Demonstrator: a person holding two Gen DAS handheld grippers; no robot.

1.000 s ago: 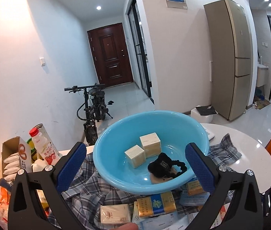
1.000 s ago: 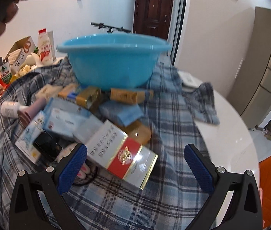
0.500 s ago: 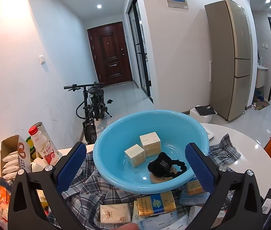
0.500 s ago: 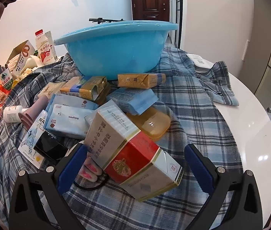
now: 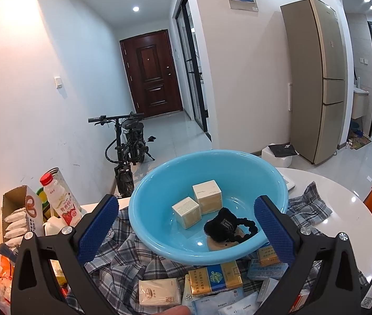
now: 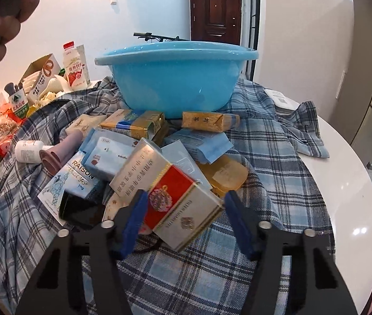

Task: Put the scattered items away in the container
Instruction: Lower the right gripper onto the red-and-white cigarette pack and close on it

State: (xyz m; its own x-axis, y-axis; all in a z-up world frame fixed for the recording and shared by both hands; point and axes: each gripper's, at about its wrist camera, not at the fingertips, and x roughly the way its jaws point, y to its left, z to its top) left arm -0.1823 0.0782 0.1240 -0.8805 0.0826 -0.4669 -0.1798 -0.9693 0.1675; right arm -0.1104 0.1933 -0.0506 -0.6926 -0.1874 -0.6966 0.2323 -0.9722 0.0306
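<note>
A blue basin (image 5: 212, 168) (image 6: 175, 78) stands on a plaid cloth and holds two cream boxes (image 5: 199, 206) and a black hair tie (image 5: 225, 227). My left gripper (image 5: 186, 231) is open and empty, held above the basin's near rim. My right gripper (image 6: 186, 220) has its jaws narrowed around a red, white and gold carton (image 6: 170, 194) that lies on a heap of packets in front of the basin. The left pad touches the carton; a small gap shows at the right pad.
Gold and blue packets (image 6: 136, 126), a tan pack (image 6: 209, 120) and pale blue pouches (image 6: 199, 144) lie by the basin. A milk bottle (image 5: 60, 202) and snack boxes (image 6: 41, 76) crowd the table's left. The white table edge (image 6: 349, 183) curves at the right.
My right gripper has moved forward onto the red and white carton and its jaws have narrowed around it. My left gripper has stayed above the basin, open.
</note>
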